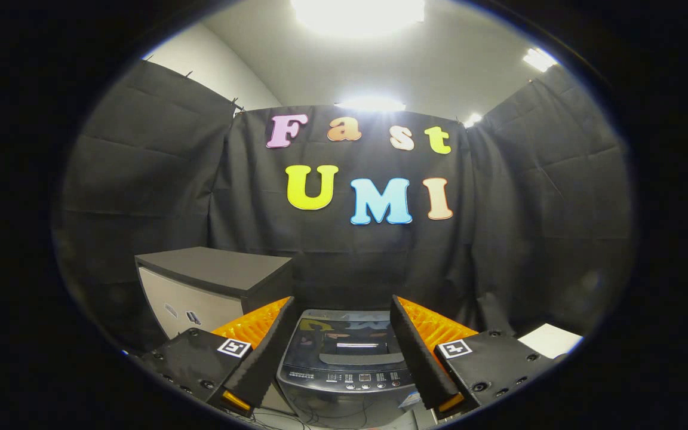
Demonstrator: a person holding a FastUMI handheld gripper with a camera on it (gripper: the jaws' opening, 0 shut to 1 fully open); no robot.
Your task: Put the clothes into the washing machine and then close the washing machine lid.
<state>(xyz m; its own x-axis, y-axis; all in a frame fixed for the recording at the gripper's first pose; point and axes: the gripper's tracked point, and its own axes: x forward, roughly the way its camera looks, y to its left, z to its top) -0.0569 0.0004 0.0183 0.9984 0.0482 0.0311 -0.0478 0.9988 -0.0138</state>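
Observation:
A grey top-loading washing machine (345,358) stands below and ahead of me, seen between my two fingers. Its dark glossy lid (344,335) lies flat and shut, and a control panel (347,378) with small buttons runs along its near edge. My gripper (341,313) hangs open above the machine, nothing between its fingers. No clothes are in sight.
A low cabinet (212,286) with a dark top and pale front stands just left of the washing machine. A white flat thing (550,339) lies to the right of my fingers. Black cloth walls close the booth behind and on both sides. Cables lie on the floor by the machine.

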